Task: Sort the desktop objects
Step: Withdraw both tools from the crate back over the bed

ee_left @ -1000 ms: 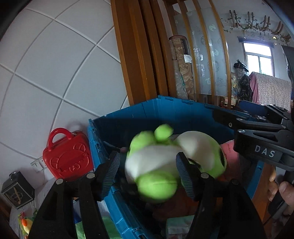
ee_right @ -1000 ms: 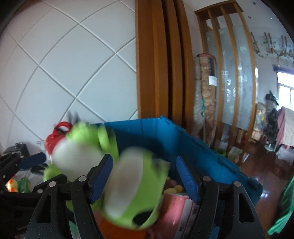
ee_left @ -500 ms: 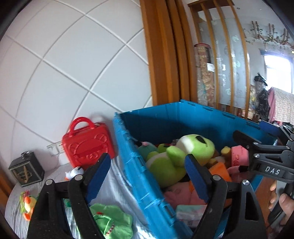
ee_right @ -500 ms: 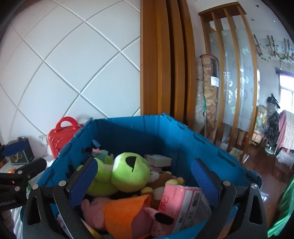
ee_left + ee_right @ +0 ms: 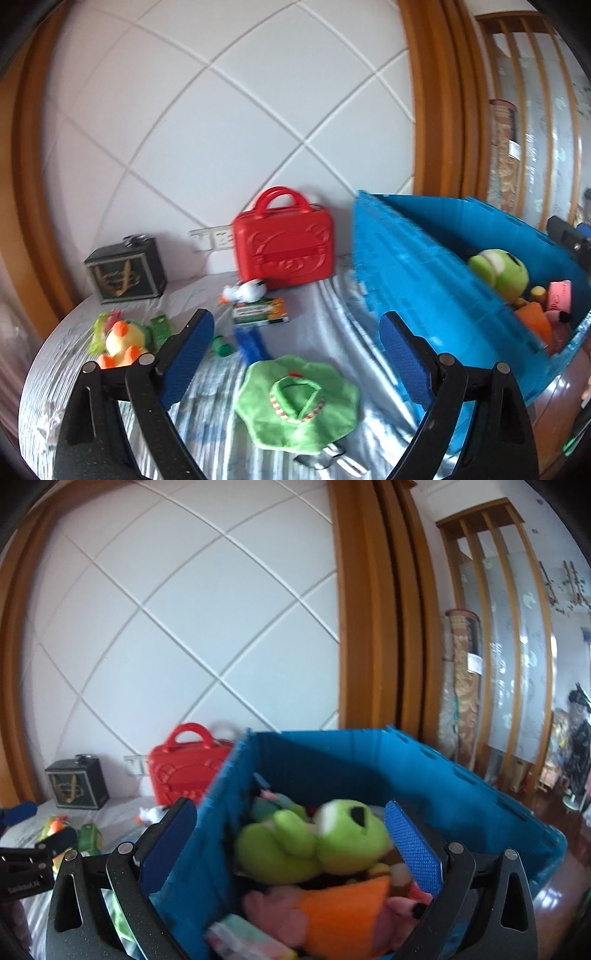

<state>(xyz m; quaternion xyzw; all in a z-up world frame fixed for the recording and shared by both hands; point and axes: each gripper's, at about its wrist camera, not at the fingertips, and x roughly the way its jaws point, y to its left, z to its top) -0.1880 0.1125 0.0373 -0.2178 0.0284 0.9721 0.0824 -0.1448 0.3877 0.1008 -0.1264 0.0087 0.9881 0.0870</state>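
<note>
A blue crate (image 5: 417, 295) stands at the table's right end and holds a green frog plush (image 5: 314, 845) on top of several soft toys. It also shows in the right wrist view (image 5: 369, 760). My left gripper (image 5: 295, 350) is open and empty above a flat green plush hat (image 5: 299, 402) on the grey cloth. My right gripper (image 5: 291, 845) is open and empty, its jaws straddling the crate's near corner in front of the frog. The frog (image 5: 498, 271) also shows in the left wrist view.
A red toy case (image 5: 284, 243) and a dark box (image 5: 125, 269) stand against the wall. A yellow-orange duck plush (image 5: 120, 343), a small white toy (image 5: 245, 291), a green packet (image 5: 260, 312) and a blue brush (image 5: 249, 345) lie on the cloth.
The frog plush left both grippers and dropped into the crate. My left gripper then swung left over the table; my right gripper drew back slightly to the left.
</note>
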